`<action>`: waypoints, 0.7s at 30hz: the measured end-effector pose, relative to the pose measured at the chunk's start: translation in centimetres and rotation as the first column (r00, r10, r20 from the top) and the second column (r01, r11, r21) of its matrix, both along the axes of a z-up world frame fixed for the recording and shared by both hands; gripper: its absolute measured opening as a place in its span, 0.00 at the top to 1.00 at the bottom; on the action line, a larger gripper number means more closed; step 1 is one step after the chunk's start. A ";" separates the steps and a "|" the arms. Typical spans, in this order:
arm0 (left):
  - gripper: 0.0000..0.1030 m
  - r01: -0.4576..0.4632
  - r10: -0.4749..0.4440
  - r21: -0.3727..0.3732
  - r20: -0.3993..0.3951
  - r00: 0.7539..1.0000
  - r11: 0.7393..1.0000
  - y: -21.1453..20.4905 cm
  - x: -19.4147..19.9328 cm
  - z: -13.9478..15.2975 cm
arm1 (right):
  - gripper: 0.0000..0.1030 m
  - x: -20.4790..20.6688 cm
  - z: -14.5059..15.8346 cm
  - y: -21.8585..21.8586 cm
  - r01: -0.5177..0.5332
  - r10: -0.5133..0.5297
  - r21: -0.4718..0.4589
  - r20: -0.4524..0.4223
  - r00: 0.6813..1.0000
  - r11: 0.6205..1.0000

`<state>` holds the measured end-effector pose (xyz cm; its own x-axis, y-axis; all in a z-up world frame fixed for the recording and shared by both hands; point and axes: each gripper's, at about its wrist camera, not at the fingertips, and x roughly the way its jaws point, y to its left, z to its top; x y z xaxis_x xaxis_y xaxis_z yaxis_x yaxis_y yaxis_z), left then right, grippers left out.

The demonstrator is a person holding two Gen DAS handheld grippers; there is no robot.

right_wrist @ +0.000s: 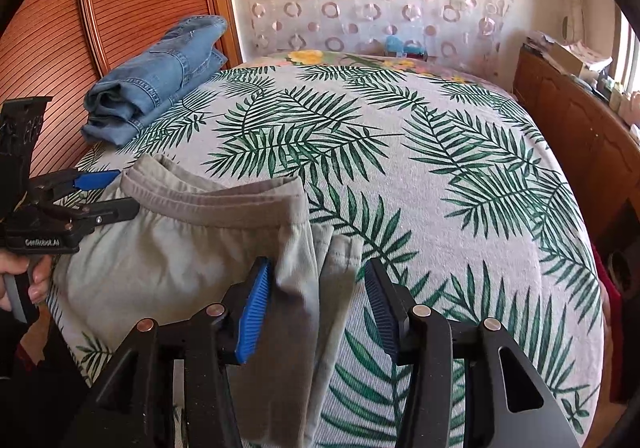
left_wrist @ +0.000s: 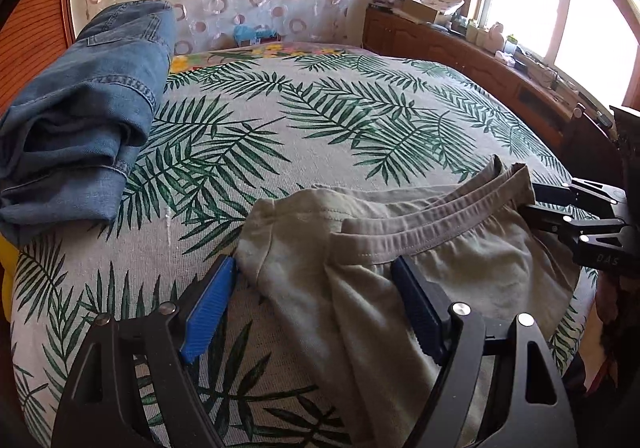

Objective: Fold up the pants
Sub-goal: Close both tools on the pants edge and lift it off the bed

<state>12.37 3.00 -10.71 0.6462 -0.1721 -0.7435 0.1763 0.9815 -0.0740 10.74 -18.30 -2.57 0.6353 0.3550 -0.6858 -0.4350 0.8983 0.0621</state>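
Grey-green pants [left_wrist: 360,248] lie on the palm-leaf bedspread at the near edge of the bed, waistband [left_wrist: 432,220] towards the far side. My left gripper [left_wrist: 316,268] is open, its blue pads straddling the left corner of the pants. My right gripper [right_wrist: 318,276] is open, its pads either side of the right waistband corner and the leg fold [right_wrist: 320,308]. The pants [right_wrist: 180,256] lie between the two grippers. The left gripper [right_wrist: 104,194] shows at the pants' left corner in the right wrist view; the right gripper [left_wrist: 532,200] shows at the waistband's right end in the left wrist view.
Folded blue jeans [left_wrist: 80,120] lie at the far left of the bed [left_wrist: 320,128], also in the right wrist view [right_wrist: 160,80]. A wooden headboard [right_wrist: 120,8] stands at the left; a wooden cabinet [left_wrist: 480,60] with clutter runs along the right under the window.
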 end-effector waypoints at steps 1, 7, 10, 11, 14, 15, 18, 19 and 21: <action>0.21 0.000 0.000 0.002 0.001 1.000 1.000 0.0 0.0 0.0 | 0.50 0.1 -0.1 0.1 0.004 -0.004 0.003 0.004 1.000 1.000; 0.21 0.004 -0.004 0.004 0.002 1.000 1.000 -0.1 0.0 -0.1 | 0.50 -0.2 -0.4 0.2 0.017 -0.016 -0.003 0.021 1.000 1.000; 0.21 0.006 -0.006 -0.002 0.002 1.000 1.000 0.0 0.0 -0.1 | 0.50 -0.4 -0.5 0.1 0.010 -0.010 -0.006 0.026 1.000 1.000; 0.21 0.005 -0.005 -0.002 0.002 1.000 1.000 -0.1 0.0 -0.1 | 0.52 -0.4 -0.5 0.2 0.004 -0.003 -0.011 0.028 1.000 1.000; 0.21 0.005 -0.005 -0.001 0.002 1.000 1.000 0.0 0.0 -0.1 | 0.67 -0.7 -0.5 0.5 -0.029 0.029 -0.007 0.024 0.999 1.000; 0.21 0.006 -0.006 -0.002 0.002 1.000 1.000 0.0 0.1 -0.1 | 0.72 -0.6 -0.4 0.5 -0.035 0.035 -0.004 0.021 0.999 0.999; 0.21 0.007 -0.007 -0.001 0.002 1.000 1.000 -0.1 0.0 -0.1 | 0.83 -0.6 -0.4 0.8 -0.054 0.054 0.006 0.011 0.998 0.999; 0.21 0.007 -0.007 0.000 0.002 1.000 1.000 -0.1 0.1 -0.1 | 0.83 -0.7 -0.4 0.9 -0.054 0.054 -0.001 0.017 0.998 0.999; 0.21 0.005 -0.005 0.000 0.002 1.000 1.000 0.0 0.1 -0.1 | 0.83 -0.7 -0.4 1.0 -0.052 0.052 -0.005 0.026 0.998 0.999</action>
<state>12.44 2.97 -10.80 0.6468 -0.1757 -0.7422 0.1818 0.9806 -0.0737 10.00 -17.34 -2.99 0.6340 0.3847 -0.6709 -0.4823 0.8748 0.0459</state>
